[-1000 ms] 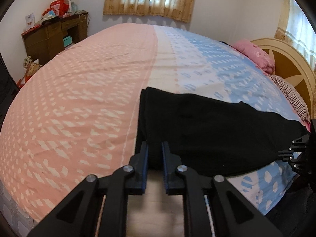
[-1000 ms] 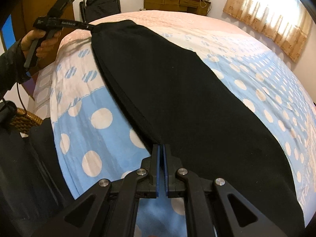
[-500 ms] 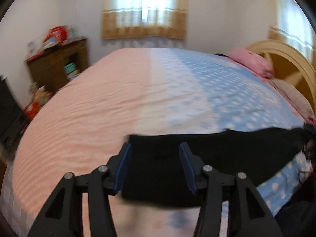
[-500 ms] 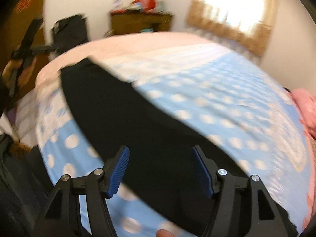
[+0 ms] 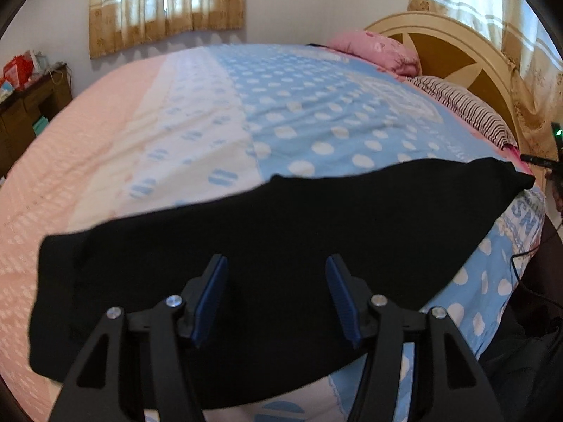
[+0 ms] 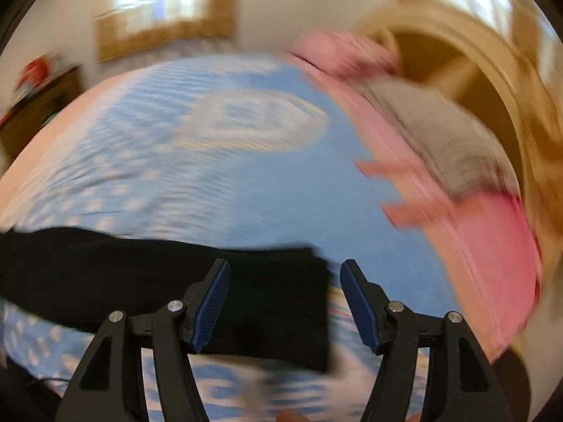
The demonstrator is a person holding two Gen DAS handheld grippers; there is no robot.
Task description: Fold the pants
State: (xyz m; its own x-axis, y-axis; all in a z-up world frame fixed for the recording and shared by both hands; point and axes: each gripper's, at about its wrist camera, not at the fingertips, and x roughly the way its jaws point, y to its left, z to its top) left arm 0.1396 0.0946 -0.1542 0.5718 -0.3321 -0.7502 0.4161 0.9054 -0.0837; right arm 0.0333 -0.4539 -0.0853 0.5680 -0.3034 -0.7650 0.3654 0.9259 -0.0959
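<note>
Black pants [image 5: 281, 246] lie flat across the polka-dot bedsheet [image 5: 334, 116]; left gripper [image 5: 276, 302] is opening, right gripper [image 6: 285, 304] spread wide (both hold nothing).

Black left gripper [image 5: 276, 299], blue ribbed pads [image 5: 211, 295], silver screws

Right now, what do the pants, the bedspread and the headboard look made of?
Pants: soft matte black knit, probably fleece or jersey; no sheen, limp edges. Bedspread: thin printed woven cloth, likely cotton; fine wrinkles, flat dots. Headboard: wood, glossy cream paint around tan panels; it could be veneer.
</note>
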